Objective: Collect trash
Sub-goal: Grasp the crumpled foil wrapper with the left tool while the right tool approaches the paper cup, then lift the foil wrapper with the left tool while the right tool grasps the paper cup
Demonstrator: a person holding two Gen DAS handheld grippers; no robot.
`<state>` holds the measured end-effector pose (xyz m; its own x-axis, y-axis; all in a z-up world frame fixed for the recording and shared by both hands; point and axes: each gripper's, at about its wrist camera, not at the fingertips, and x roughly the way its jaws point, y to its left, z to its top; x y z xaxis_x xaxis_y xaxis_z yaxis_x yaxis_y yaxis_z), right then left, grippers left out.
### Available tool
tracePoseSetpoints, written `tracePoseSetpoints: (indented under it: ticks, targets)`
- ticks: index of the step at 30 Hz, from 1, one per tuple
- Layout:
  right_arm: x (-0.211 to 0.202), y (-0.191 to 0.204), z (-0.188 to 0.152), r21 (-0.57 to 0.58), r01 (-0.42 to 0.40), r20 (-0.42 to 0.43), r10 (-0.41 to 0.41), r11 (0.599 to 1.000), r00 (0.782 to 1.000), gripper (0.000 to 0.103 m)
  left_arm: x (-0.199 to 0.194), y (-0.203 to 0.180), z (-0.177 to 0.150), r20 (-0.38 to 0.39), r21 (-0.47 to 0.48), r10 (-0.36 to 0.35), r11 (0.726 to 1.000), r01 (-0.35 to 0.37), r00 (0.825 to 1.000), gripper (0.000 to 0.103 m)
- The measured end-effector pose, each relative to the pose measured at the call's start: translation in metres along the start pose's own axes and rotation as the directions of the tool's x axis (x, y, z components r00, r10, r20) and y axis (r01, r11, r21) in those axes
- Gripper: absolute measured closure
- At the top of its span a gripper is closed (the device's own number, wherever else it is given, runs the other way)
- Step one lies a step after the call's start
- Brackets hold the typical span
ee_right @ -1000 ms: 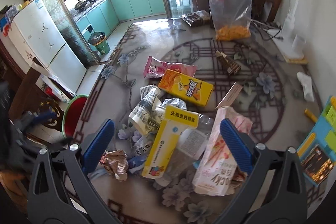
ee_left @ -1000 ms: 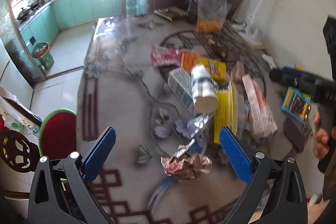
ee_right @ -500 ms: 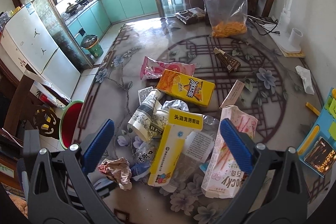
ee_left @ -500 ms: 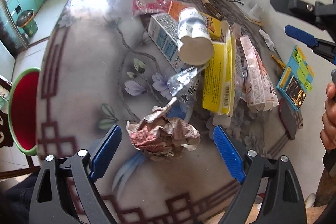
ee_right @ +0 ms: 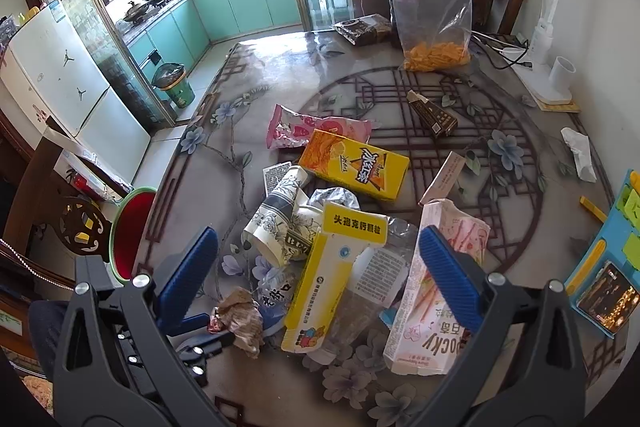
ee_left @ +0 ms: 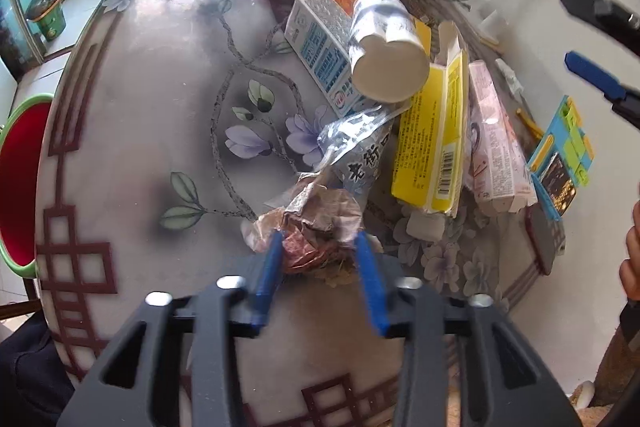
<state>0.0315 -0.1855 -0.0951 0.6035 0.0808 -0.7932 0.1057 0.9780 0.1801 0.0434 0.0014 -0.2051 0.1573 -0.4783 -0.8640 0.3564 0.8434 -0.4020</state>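
The left gripper (ee_left: 318, 247) points steeply down at the near edge of the table (ee_left: 132, 131). Its jaws are closing, and the crumpled wrapper (ee_left: 320, 223) sits between the two blue pads, which already press on its sides. The wrapper is a wrinkled ball of brownish and reddish foil. It lies on the table at the near end of the trash pile, just beside a silver-blue plastic packet (ee_left: 360, 147).

The right gripper (ee_right: 318, 267) hovers above the same pile with its jaws wide apart and nothing between them. Under it, in its own view, lie a yellow medicine box (ee_right: 332, 275) and a pink Pocky box (ee_right: 436, 291), side by side. A paper cup (ee_right: 280, 223) with a dark flower print lies on its side next to the medicine box. Further back there are an orange-yellow drink carton (ee_right: 356, 163) and a pink snack bag (ee_right: 308, 127), touching each other.

In the right wrist view the crumpled wrapper (ee_right: 240, 319) is low on the left, with the dark body of the left gripper touching it. A red basin with a green rim (ee_right: 132, 231) stands beside the table on the left. At the far end of the table stands a clear zip bag (ee_right: 432, 7) with orange snacks in the bottom.
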Motion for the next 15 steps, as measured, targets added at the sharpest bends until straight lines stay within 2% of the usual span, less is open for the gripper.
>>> tracePoseSetpoints:
  ticks: [1, 5, 10, 15]
  targets:
    - [0.0, -0.001, 0.0, 0.0, 0.001, -0.001, -0.001, 1.0, 1.0, 0.003, -0.004, 0.001, 0.0, 0.013, -0.013, 0.003, 1.0, -0.002, 1.0, 0.101]
    - [0.002, -0.004, 0.0, 0.0, 0.002, -0.002, -0.002, 1.0, 1.0, 0.003, -0.024, -0.002, 0.0, 0.071, 0.033, 0.078, 0.996, -0.08, 0.994, 0.103]
    - [0.017, 0.007, 0.013, -0.039, -0.005, -0.006, 0.005, 0.999, 1.0, 0.003, -0.044, 0.011, 0.0, 0.122, -0.021, 0.078, 0.997, -0.076, 0.99, 0.103]
    - [0.058, 0.031, 0.026, -0.083, -0.041, -0.069, 0.036, 0.996, 0.997, 0.004, -0.066, 0.023, -0.007, 0.163, -0.057, 0.091, 0.995, -0.083, 0.982, 0.103]
